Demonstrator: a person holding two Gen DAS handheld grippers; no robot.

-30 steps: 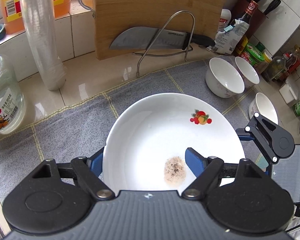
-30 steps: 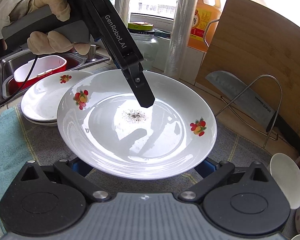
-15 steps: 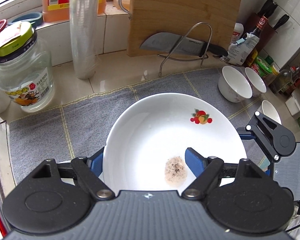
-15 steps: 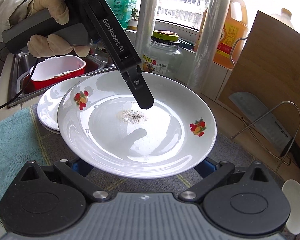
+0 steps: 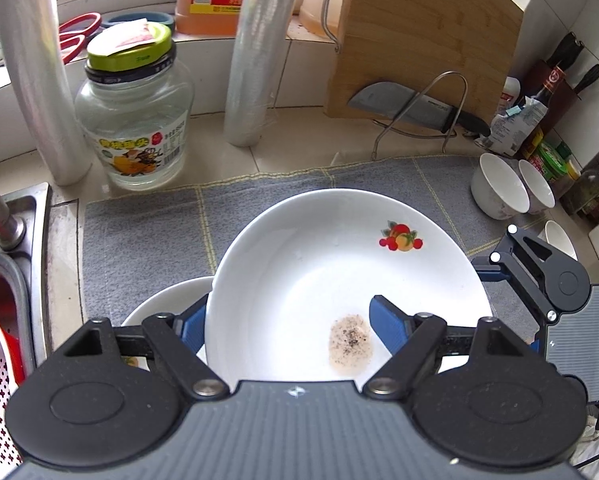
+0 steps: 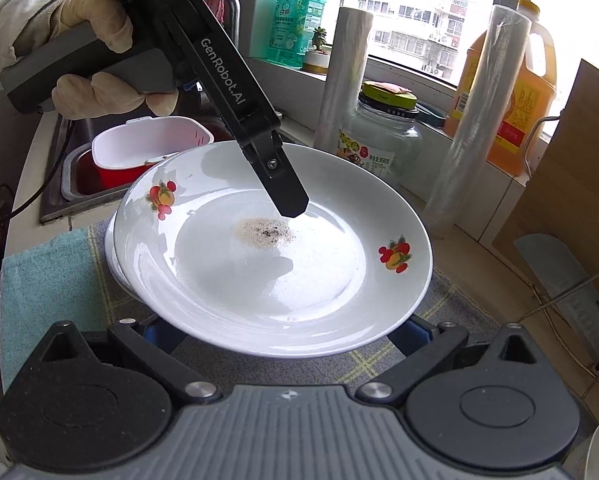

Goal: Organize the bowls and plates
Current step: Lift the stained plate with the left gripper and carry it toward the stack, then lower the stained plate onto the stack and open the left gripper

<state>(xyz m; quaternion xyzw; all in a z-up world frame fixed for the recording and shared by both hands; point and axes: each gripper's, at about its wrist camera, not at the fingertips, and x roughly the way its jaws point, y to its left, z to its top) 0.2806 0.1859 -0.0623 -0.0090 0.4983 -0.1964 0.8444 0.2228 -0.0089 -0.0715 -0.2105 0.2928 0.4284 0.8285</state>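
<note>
A white plate [image 5: 319, 280] with fruit prints and a brown speckled stain is held in the air. My left gripper [image 5: 287, 324] is shut on its near rim, one finger above and one below. In the right wrist view the same plate [image 6: 275, 272] hangs over a stack of white plates [image 6: 113, 256], which also shows in the left wrist view [image 5: 167, 300]. My right gripper [image 6: 283, 332] sits under the plate's edge; its jaws are hidden. White bowls [image 5: 497, 192] stand at the right on the grey mat [image 5: 147, 232].
A glass jar [image 5: 133, 112], two film rolls [image 5: 255, 52], a cutting board [image 5: 419, 32] and a knife on a wire rack [image 5: 415, 108] line the back. The sink with a red basket [image 6: 139, 152] is at the left. Bottles crowd the far right.
Both grippers have carried the plate leftward toward the sink. It now hangs over the stack of plates, which has come into the left wrist view.
</note>
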